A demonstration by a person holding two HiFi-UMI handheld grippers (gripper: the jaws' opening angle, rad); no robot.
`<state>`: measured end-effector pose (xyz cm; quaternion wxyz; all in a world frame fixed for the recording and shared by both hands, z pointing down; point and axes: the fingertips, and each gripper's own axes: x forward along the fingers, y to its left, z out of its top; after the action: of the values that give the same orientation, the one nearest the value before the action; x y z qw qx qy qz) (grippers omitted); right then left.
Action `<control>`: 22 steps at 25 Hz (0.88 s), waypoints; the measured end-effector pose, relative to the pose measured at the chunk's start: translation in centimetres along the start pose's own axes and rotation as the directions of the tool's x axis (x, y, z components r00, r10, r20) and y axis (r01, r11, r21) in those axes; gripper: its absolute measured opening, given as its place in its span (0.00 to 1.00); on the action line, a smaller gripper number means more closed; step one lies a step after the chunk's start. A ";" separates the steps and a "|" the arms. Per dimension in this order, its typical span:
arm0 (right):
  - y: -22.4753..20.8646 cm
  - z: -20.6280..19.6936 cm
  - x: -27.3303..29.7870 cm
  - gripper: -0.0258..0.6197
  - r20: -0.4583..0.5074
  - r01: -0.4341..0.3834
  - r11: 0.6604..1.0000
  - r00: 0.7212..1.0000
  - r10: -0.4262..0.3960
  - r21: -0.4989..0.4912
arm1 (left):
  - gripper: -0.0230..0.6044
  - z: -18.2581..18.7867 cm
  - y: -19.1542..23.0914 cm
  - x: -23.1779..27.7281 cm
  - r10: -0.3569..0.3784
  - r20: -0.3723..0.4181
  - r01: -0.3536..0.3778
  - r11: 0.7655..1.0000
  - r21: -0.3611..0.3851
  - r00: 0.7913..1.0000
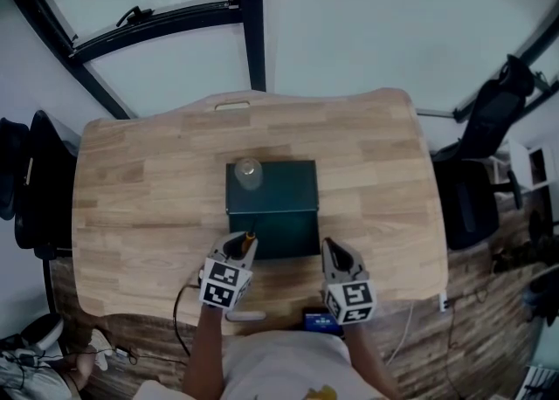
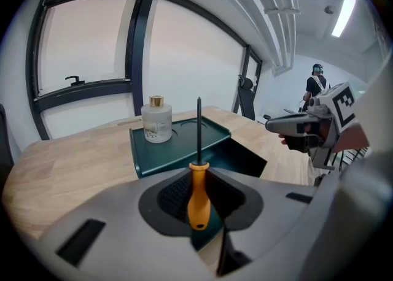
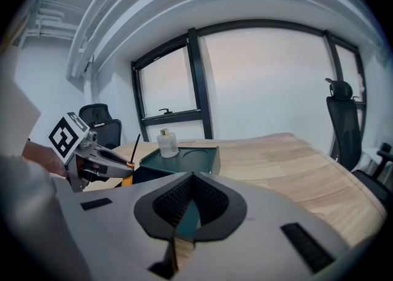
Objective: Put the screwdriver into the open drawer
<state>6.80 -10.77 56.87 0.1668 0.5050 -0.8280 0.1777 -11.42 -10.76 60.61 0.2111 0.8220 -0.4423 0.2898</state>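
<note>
The left tongs [image 1: 245,246] [image 2: 198,195] are clamped on the orange handle of the screwdriver [image 1: 250,237] [image 2: 198,203], with one ribbed pad on each side of the handle. The dark shaft runs straight out from the tongs, away from the person. In the head view the screwdriver sits at the near left corner of the open drawer [image 1: 284,234] [image 2: 247,161]; it is held in the tongs and is not lying in the drawer. The drawer is pulled out toward the person from a dark green cabinet [image 1: 290,187] [image 2: 184,145] [image 3: 187,161], which stands near the middle of the wooden tabletop [image 1: 140,197] [image 2: 67,163] [image 3: 288,163]. A clear glass bottle [image 1: 248,173] [image 2: 156,124] [image 3: 166,143] stands upright on the cabinet's top, at its left side in the head view. The right tongs [image 1: 337,255] [image 3: 191,206] are drawn together to a narrow slit with nothing between the pads. They are held at the near right corner of the drawer, well clear of the left tongs. The right gripper view shows the screwdriver [image 3: 134,149] projecting from the left tongs beside the cabinet. A black office chair [image 1: 476,189] [image 3: 341,127] stands off the right edge of the tabletop.
</note>
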 end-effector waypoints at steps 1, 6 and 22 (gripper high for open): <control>-0.1 -0.2 0.1 0.04 -0.003 0.000 1.000 1.000 0.000 0.003 | 0.15 -0.1 0.0 0.1 -0.002 -0.008 0.002 1.000 0.007 1.000; -0.3 -0.5 0.4 0.04 -0.019 0.000 1.000 1.000 0.001 0.010 | 0.15 -0.5 0.1 0.6 -0.004 -0.035 0.005 1.000 0.023 0.999; -0.2 -1.0 1.0 0.04 -0.047 -0.006 1.000 0.999 0.007 0.017 | 0.15 -3.2 -0.8 2.2 -0.030 -0.165 0.047 0.994 0.100 0.986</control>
<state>6.63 -11.22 58.24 0.1814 0.4992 -0.8241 0.1969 -10.67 -9.76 64.41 0.2094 0.8138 -0.3917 0.3747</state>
